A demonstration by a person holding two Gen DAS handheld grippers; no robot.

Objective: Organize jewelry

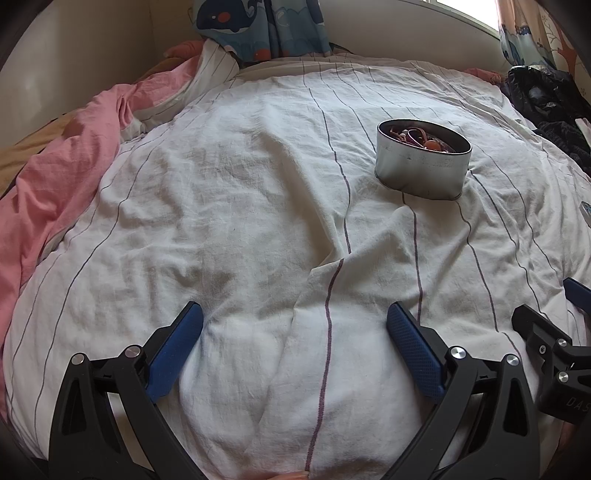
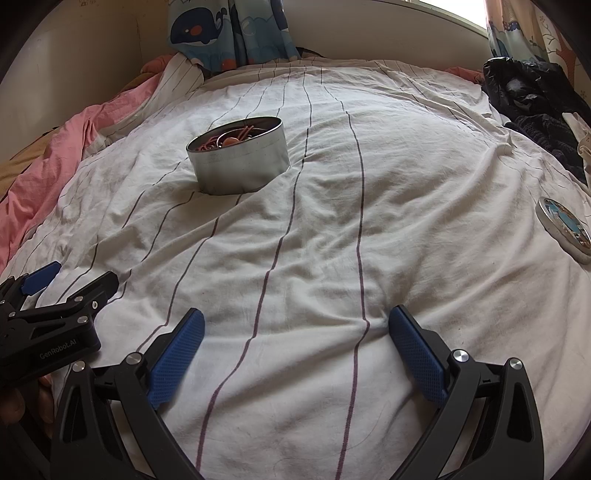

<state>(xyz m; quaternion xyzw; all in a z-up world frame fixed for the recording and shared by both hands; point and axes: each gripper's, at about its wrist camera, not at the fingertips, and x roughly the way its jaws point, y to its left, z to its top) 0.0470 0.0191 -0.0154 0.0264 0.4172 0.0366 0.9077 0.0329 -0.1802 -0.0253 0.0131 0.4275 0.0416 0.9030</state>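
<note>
An oval silver tin (image 1: 423, 168) (image 2: 240, 162) stands open on the striped white bedsheet, holding a tangle of reddish jewelry (image 1: 421, 138) (image 2: 231, 140) with an orange bead. Its lid (image 2: 565, 229), with a blue picture on top, lies flat far to the right; a sliver of the lid (image 1: 585, 210) shows at the left wrist view's edge. My left gripper (image 1: 295, 321) is open low over the sheet, well short of the tin, nothing between its blue pads. My right gripper (image 2: 295, 325) is open beside it, also with nothing in it. Each gripper shows at the other's frame edge.
The white sheet (image 2: 332, 240) is wrinkled, with a raised fold (image 1: 332, 280) in front of the left gripper. A pink blanket (image 1: 55, 177) bunches along the left. Dark clothes (image 2: 535, 107) pile at the far right. A whale-print curtain (image 1: 258, 26) hangs at the back wall.
</note>
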